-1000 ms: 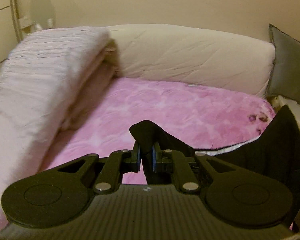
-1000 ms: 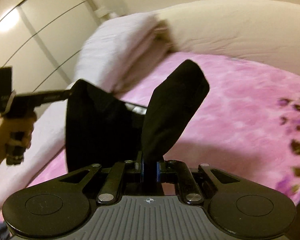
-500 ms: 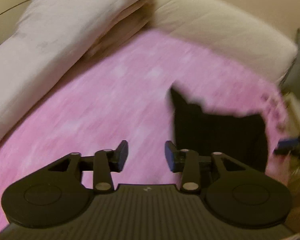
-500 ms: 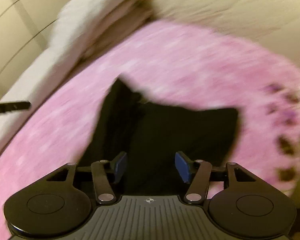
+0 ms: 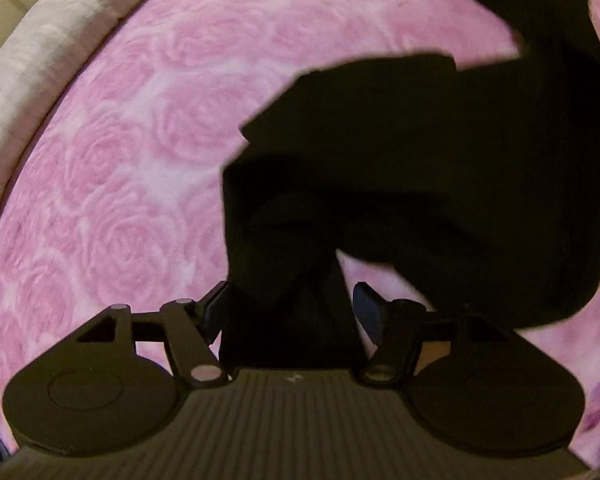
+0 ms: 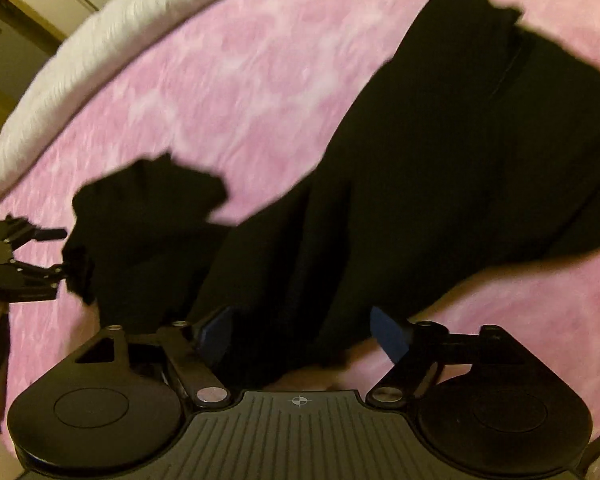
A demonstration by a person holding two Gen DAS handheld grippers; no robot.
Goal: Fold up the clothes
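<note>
A black garment [image 5: 400, 152] lies on the pink rose-patterned blanket [image 5: 120, 160]. My left gripper [image 5: 290, 312] is open, low over the blanket, with a fold of the garment between its jaws. My right gripper [image 6: 300, 330] is open too, with black cloth [image 6: 440, 160] lying between and beyond its blue-padded fingers [image 6: 388, 336]. In the right wrist view the left gripper [image 6: 60, 250] shows at the far left, at a bunched corner of the garment [image 6: 148, 208].
A pale folded quilt [image 5: 32, 64] borders the blanket at the upper left; it also shows in the right wrist view [image 6: 60, 80]. A wardrobe or wall [image 6: 20, 0] lies beyond it.
Both grippers held the garment up a second ago, then opened and let it drop. Both have since come down close to the cloth on the blanket, jaws open around it.
</note>
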